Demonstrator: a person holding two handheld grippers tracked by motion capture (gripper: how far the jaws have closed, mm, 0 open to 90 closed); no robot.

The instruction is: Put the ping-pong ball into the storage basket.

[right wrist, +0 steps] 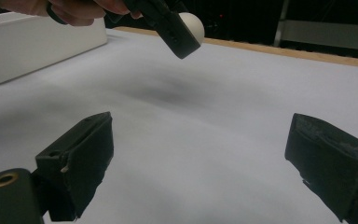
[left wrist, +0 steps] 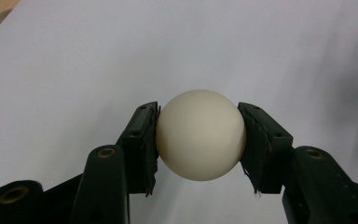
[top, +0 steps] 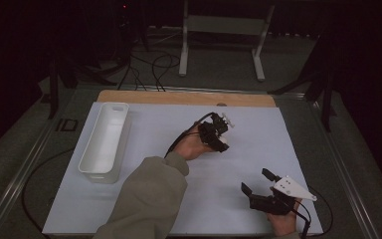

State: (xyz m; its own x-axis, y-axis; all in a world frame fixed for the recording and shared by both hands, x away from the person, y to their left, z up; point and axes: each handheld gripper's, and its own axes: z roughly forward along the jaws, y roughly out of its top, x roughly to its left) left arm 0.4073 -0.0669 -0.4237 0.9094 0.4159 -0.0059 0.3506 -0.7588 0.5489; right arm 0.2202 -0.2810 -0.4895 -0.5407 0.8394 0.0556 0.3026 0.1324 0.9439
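White table cover (top: 258, 149) fills the frame; at centre the left gripper (left wrist: 198, 140) grasps a cream ball (left wrist: 200, 135), lifted. Right gripper (top: 258, 181) waits released, lower right. Bin (top: 104, 139), left, seems the remaining goal.

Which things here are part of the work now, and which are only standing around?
In use:
- white ball, clamped in the left gripper
- white bin, probably its destination

Idle:
- right gripper, open and holding nothing
- white frame behind the table
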